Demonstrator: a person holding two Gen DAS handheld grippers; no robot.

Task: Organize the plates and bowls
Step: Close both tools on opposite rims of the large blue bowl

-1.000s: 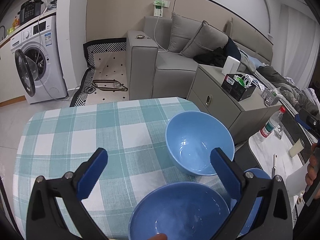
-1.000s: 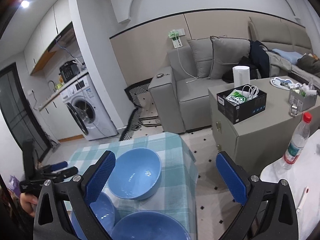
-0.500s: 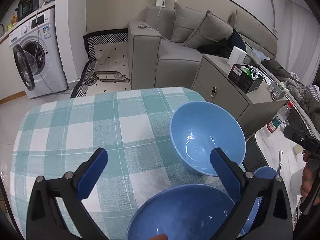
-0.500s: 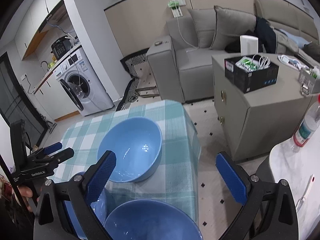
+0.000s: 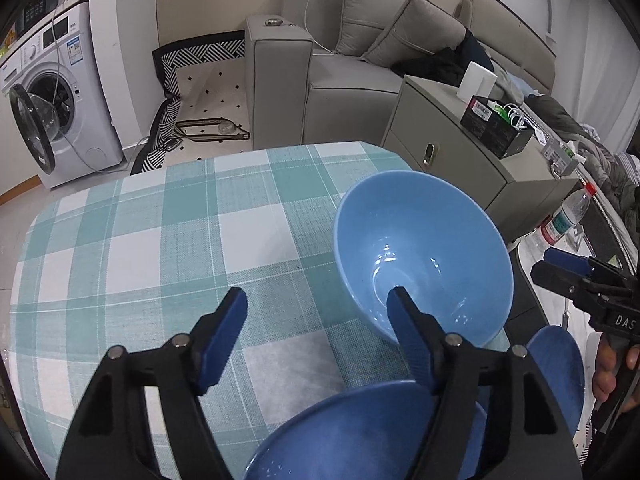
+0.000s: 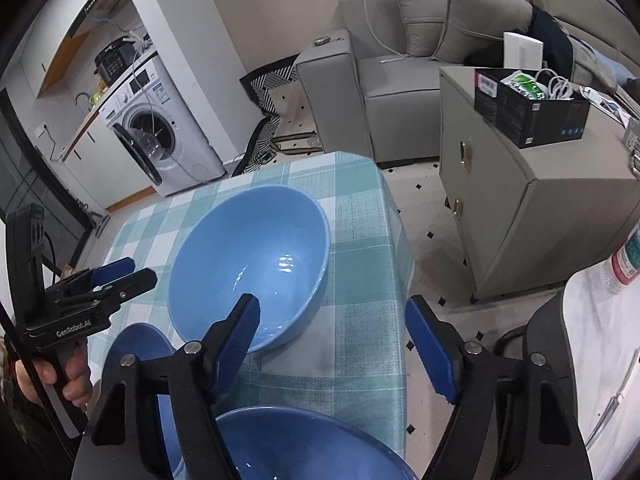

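Two light blue bowls and a darker blue plate sit on a table under a teal checked cloth (image 5: 168, 264). The far bowl (image 5: 424, 256) (image 6: 252, 256) stands upright near the table's far right corner. The near bowl (image 5: 352, 436) (image 6: 304, 444) lies under both grippers at the bottom edge. The plate (image 5: 560, 368) (image 6: 140, 344) lies beside the near bowl. My left gripper (image 5: 316, 304) hovers above the cloth, its jaws closing, its right finger in front of the far bowl; the pads press nothing. My right gripper (image 6: 332, 310) is closing too, with only cloth showing in the gap.
A grey cabinet (image 6: 532, 184) with a black box (image 6: 532, 112) stands right of the table. Behind are a grey sofa (image 5: 344, 80) and a washing machine (image 5: 52, 96) with its door open. A water bottle (image 5: 568, 212) stands on a white surface at right.
Both grippers have sunk closer to the table and tilted further down, so the bowls look larger. The fingers of each gripper stand visibly nearer together than before.
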